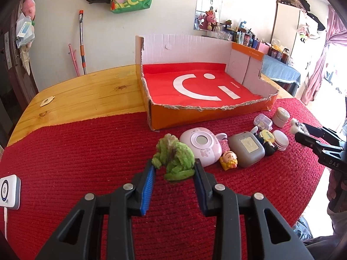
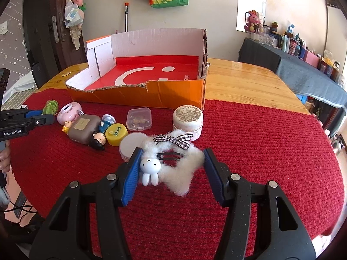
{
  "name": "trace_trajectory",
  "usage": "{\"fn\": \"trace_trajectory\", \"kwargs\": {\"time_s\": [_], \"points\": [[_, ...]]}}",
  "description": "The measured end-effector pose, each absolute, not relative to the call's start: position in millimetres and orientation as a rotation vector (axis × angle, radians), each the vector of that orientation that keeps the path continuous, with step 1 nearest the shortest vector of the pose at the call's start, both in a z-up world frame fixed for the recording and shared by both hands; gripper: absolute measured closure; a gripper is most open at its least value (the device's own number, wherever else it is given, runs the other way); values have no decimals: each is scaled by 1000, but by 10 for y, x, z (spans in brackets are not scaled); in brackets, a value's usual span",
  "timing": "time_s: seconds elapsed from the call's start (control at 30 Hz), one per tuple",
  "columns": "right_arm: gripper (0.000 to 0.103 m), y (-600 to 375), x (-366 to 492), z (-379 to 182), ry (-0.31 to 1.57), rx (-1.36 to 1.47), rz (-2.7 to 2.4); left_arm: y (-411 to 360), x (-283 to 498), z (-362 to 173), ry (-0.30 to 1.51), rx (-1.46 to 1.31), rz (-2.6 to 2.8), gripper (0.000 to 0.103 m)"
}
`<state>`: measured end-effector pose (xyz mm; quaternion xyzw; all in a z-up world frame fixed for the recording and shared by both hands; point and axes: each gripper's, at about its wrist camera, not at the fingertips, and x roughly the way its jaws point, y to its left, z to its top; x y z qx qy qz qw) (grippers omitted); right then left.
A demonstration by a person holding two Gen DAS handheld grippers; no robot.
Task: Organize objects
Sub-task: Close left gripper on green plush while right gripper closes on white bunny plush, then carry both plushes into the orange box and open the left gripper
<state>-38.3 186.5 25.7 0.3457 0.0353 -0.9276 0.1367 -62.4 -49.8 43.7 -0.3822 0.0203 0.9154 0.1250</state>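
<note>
One orange cardboard box (image 1: 208, 110) with a torn front wall and white inner walls stands on the wooden table (image 1: 86, 91), its front on the far edge of the red knitted cloth (image 1: 86, 147). Contents: a red sheet with a white smile mark lining the floor; nothing else shows inside.

One clear plastic case (image 2: 138, 119), lid closed, holds small brownish pieces; their count cannot be told.

One round cream jar (image 2: 188, 122) with a speckled lid, closed.

Loose on the cloth before the box: one pink round device (image 1: 200, 147), one grey rounded case (image 1: 247, 149), one yellow cap (image 2: 116, 134), one white disc stack (image 2: 131, 147), three small figurines.

One green fuzzy plush (image 1: 173, 160), pinched between the blue pads of the left gripper (image 1: 174, 171), near the pink device.

One white fluffy hair clip (image 2: 173, 169) with a rabbit charm and checked bow, near the cloth's middle, squeezed between the pads of the right gripper (image 2: 171, 164).
</note>
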Motion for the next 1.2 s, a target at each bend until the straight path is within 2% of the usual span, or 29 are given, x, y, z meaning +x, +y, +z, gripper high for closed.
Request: {"fn": "trace_trajectory", "kwargs": {"time_s": [0.4,0.77,0.93,1.2], "points": [[49,1847,-386,322,71,985,-2680,-534,-549,563,25,-1069,2680,67],[48,1774,-750,947,108,823,-2688,-448,-850,1181,79,-919,2687,67],[48,1602,-1231,1037,144,895,-2625,-271,-1247,1197,130,-1005,2604,67],[48,1337,-1836,726,307,1098,-2533,27,-1775,890,281,-1203,2475,67]]}}
